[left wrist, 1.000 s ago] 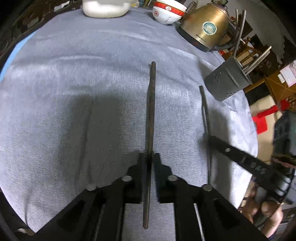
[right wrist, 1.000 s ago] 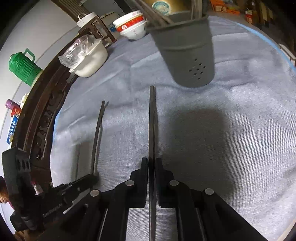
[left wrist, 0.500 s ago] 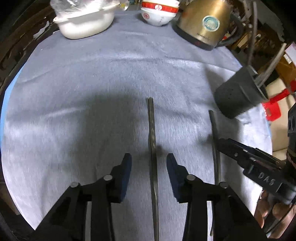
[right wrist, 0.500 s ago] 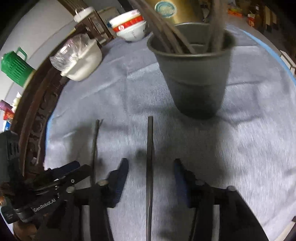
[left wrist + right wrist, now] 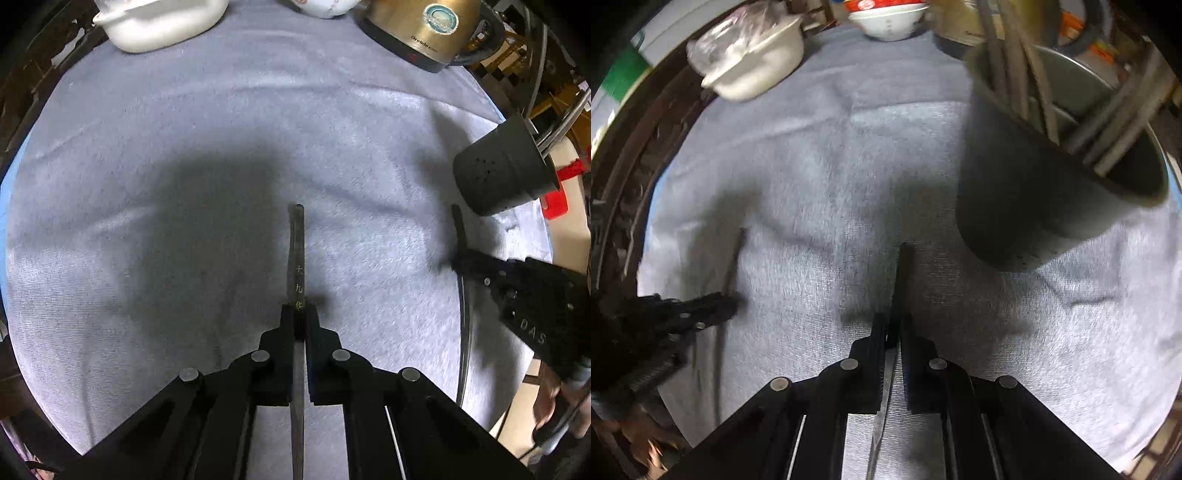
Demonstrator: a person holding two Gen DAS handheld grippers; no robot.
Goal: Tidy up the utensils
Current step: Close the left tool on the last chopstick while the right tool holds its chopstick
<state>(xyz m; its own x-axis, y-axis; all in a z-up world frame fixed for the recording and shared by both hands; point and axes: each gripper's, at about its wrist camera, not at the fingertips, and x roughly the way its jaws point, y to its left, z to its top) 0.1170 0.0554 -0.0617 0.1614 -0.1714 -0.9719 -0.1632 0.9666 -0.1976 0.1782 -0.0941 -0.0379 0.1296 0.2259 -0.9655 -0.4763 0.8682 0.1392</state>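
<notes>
Left gripper (image 5: 299, 314) clenched on a dark chopstick (image 5: 296, 251); right gripper (image 5: 893, 325) clenched on a second chopstick (image 5: 903, 269). Both sticks pointing down toward the grey cloth (image 5: 184, 147), tips close to it, contact not discernible. Dark holder (image 5: 1034, 192) just beside the right stick, already loaded with utensils. Likely light, stiff, thin, smooth: prone to swivelling. Best gripped near mid-length, pads square across the shaft.
</notes>
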